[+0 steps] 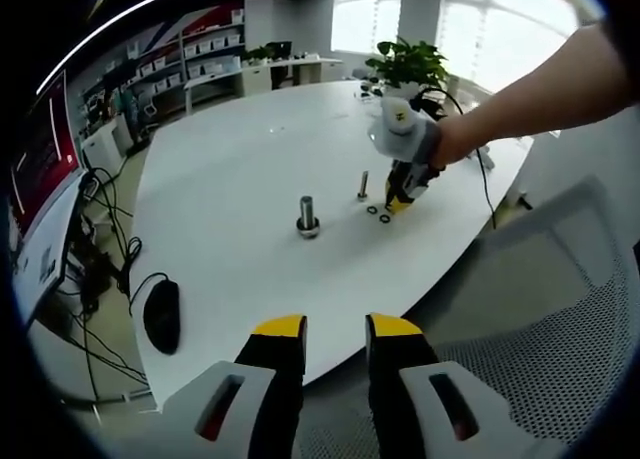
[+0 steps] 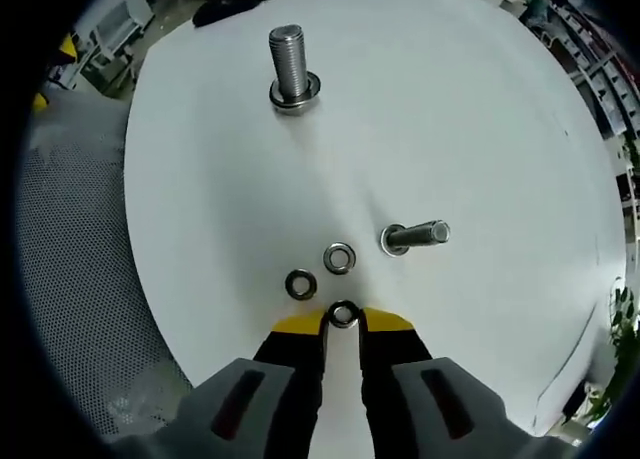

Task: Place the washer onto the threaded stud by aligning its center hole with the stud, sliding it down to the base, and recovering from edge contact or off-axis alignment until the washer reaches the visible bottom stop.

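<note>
The right gripper pinches one washer between narrow fingers near the counter edge, beside the small stud. The left gripper is narrowly parted, holding nothing.

Yellow-tipped tongs, white table

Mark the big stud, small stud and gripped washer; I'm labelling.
big stud (image 2: 289, 61), right gripper view, threaded shaft
small stud (image 2: 420, 235), right gripper view, shaft
gripped washer (image 2: 343, 314), right gripper view, ring
</note>
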{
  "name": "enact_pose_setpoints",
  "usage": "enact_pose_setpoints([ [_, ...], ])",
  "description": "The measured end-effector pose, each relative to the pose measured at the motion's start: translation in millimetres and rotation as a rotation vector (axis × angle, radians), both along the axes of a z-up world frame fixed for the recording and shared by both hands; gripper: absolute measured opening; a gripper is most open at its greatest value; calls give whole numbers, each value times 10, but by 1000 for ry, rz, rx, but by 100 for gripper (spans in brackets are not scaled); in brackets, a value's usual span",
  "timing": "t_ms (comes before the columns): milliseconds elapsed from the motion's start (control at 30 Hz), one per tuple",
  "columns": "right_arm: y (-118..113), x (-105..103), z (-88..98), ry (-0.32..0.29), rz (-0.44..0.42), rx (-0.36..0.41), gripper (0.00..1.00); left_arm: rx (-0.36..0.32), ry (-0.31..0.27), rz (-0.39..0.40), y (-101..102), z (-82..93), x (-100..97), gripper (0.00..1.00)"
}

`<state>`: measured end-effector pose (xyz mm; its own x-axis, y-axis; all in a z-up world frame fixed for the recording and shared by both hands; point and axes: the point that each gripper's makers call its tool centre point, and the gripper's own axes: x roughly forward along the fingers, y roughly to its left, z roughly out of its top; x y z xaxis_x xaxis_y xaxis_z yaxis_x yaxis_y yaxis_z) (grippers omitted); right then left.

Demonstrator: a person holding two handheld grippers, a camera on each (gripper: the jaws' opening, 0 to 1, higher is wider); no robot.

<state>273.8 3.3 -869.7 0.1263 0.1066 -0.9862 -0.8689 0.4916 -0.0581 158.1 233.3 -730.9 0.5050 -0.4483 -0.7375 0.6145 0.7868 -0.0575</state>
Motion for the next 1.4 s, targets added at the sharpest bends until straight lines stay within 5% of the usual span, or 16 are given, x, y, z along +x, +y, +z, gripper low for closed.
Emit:
enact_pose_setpoints([
  [633, 0, 30, 34, -24, -63, 54, 14, -1, -1, 3, 7, 2, 4, 21],
  [1400, 83, 276, 404, -83, -128, 129, 14, -17, -16, 7, -1, 35, 23, 22],
])
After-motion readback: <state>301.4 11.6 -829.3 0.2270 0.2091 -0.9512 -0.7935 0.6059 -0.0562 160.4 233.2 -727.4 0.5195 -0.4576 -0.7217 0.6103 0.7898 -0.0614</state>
